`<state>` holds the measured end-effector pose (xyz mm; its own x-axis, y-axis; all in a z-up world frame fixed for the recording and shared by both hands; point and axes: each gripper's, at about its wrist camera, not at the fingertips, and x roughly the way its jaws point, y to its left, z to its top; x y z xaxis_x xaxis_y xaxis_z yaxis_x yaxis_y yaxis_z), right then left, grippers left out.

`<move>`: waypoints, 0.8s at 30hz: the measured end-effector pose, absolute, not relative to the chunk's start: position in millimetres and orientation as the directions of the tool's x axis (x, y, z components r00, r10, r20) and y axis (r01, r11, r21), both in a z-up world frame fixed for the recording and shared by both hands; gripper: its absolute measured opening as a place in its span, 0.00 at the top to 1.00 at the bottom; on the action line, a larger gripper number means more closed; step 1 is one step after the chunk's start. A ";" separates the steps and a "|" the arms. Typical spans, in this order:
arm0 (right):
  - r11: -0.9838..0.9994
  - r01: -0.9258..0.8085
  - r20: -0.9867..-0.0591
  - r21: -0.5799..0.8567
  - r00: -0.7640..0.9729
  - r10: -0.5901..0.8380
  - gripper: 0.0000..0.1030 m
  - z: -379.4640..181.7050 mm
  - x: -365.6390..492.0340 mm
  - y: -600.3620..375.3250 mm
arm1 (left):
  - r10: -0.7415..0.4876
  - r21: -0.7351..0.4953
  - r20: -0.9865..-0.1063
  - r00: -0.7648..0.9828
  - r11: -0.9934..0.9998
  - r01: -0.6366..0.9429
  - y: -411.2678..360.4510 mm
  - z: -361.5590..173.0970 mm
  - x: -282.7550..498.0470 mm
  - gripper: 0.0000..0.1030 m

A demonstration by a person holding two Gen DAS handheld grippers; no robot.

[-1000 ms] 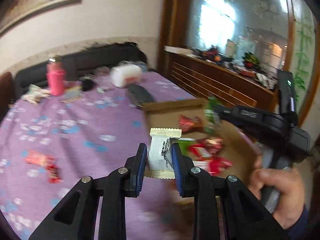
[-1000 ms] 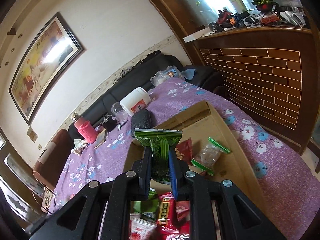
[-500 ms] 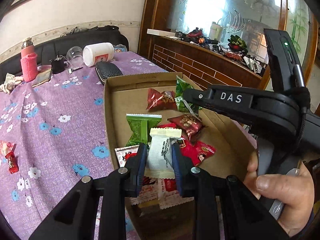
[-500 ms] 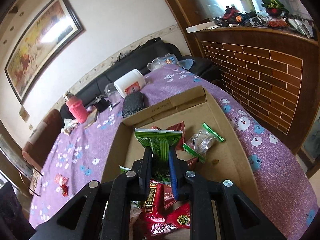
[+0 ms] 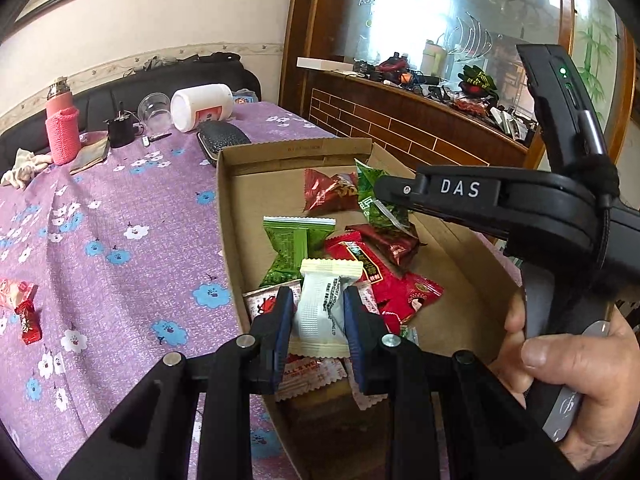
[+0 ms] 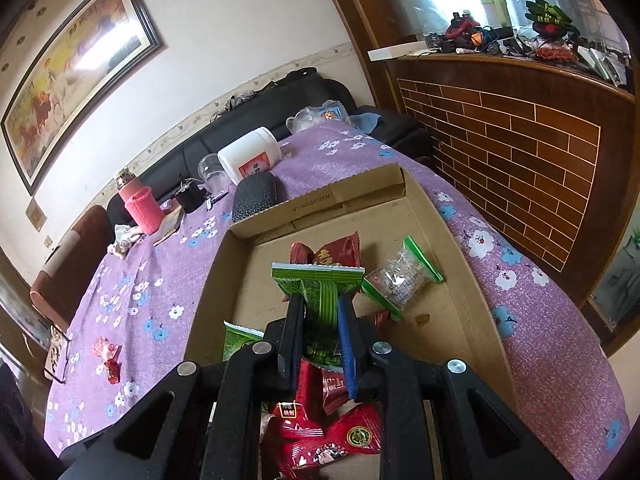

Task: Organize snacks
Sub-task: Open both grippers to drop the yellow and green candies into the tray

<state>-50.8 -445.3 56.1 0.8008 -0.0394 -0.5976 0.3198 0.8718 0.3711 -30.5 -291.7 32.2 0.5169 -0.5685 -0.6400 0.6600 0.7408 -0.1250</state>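
A shallow cardboard box (image 5: 228, 208) sits on the purple flowered tablecloth and holds several red and green snack packets. My left gripper (image 5: 318, 308) is shut on a white snack packet (image 5: 322, 306), held above the box's near end. My right gripper (image 6: 320, 312) is shut on a green snack packet (image 6: 318, 284), held above the box (image 6: 468, 280). The right gripper's body shows in the left wrist view (image 5: 500, 204), over the box's right side. Two red snacks (image 5: 22, 308) lie loose on the cloth at the left; they also show in the right wrist view (image 6: 108, 356).
At the table's far end stand a pink bottle (image 5: 60, 124), a white jar on its side (image 5: 202, 106), a clear cup (image 5: 154, 106) and a black case (image 5: 222, 140). A black sofa runs behind the table. A brick-patterned wooden counter (image 6: 520, 152) is on the right.
Both grippers have moved over the box with their packets still held. The left gripper swung right from above the tablecloth to above the box's near end. The right gripper lowered slightly.
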 end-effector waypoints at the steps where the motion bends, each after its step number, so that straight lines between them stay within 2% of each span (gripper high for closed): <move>1: 0.872 0.320 -0.599 0.370 0.800 -0.040 0.83 56.3 -50.0 -445.0 | -0.568 -0.124 -0.641 0.516 0.740 0.661 -291.7 32.1 -30.3 0.76; 16: 0.890 0.316 -0.618 0.330 0.784 -0.050 0.83 55.4 -46.0 -438.1 | -0.561 -0.082 -0.634 0.533 0.734 0.675 -296.2 30.8 -36.6 0.76; 24: 0.905 0.310 -0.623 0.291 0.780 -0.067 0.72 57.0 -43.7 -432.3 | -0.557 -0.062 -0.627 0.545 0.732 0.678 -297.2 31.6 -40.6 0.76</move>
<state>-43.7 -432.3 57.0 0.7797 -0.0672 -0.6226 0.3104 0.9050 0.2910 -40.6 -297.2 31.6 0.5446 -0.5572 -0.6269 0.6781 0.7323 -0.0619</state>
